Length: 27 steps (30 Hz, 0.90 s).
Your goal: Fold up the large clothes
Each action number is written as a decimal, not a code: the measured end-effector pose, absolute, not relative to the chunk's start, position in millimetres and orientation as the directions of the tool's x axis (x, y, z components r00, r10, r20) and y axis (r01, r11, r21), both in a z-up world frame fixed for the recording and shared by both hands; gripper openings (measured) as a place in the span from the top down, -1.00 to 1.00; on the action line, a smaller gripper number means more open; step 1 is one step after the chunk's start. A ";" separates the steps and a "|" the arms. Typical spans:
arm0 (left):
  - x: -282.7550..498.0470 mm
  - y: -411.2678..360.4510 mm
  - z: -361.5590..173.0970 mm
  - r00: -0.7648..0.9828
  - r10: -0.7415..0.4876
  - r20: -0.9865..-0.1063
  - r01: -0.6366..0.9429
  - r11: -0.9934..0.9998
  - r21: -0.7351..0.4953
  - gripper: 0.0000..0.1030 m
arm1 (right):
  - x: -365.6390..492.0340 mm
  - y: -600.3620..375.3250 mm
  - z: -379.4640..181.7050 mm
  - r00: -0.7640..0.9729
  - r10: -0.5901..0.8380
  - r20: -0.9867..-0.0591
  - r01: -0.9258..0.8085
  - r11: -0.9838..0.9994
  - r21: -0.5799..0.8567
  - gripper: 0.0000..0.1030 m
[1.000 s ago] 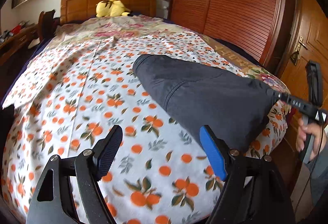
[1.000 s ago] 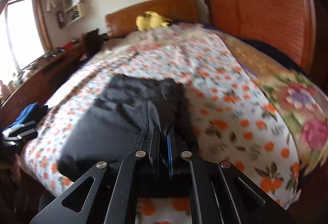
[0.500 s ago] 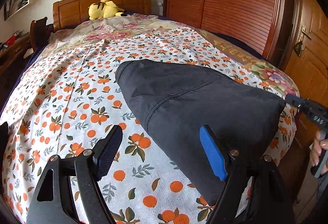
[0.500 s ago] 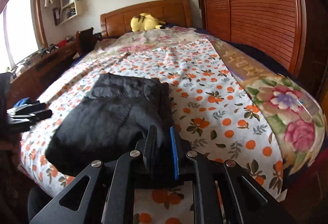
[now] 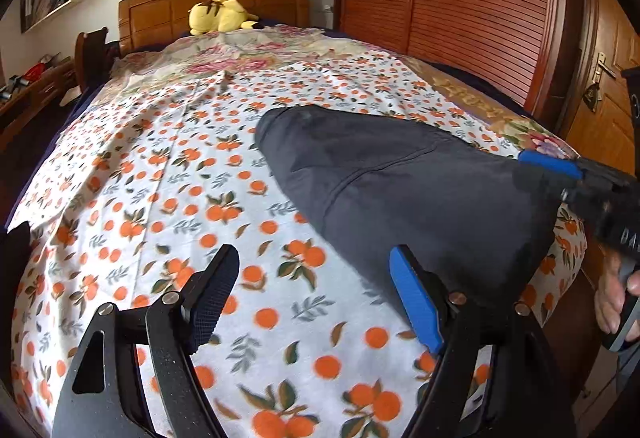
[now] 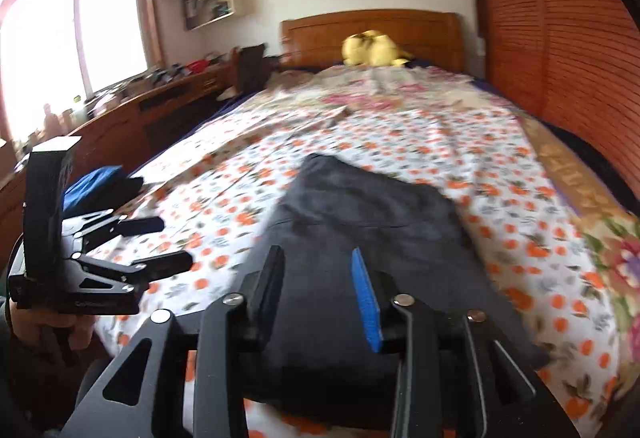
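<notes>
Bed (image 5: 168,197), orange-print sheet: folded dark garment (image 5: 400,189) lies near its foot edge.
Fold set down; right tool (image 6: 320,282) has just been opening, off the cloth; left tool (image 5: 312,298) wide, empty. Next: likely smoothing or another fold.

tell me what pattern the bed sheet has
White with oranges and green leaves on the bed sheet; clearest in the left wrist view.

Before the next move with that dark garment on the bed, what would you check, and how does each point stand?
1. Dark garment lies folded on the bedsheet: ok.
2. Right gripper let go; its jaws have just been opening, pads off the cloth: ok.
3. Left gripper open, holding nothing: ok.
4. Garment fully on the bed: not ok, its near edge overhangs.
5. Fold edges aligned: cannot tell.
</notes>
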<state>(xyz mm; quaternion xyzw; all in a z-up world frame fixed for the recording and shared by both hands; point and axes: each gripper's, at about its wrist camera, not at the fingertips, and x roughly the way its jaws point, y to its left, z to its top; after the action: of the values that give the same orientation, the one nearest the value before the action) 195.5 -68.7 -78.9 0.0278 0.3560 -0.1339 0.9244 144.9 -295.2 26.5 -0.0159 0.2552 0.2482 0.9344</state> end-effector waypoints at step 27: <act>271.3 -69.2 -95.1 0.696 -0.290 -0.657 0.340 0.939 -0.054 -0.52 | 109.4 -409.4 0.7 0.750 0.256 -0.610 -0.190 0.967 0.171 -0.30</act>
<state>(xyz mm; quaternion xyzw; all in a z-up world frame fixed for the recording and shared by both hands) 271.3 -69.2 -95.1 0.0359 0.3502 -0.1713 0.9202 109.4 -409.4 0.7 0.0491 0.3328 0.1194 0.9341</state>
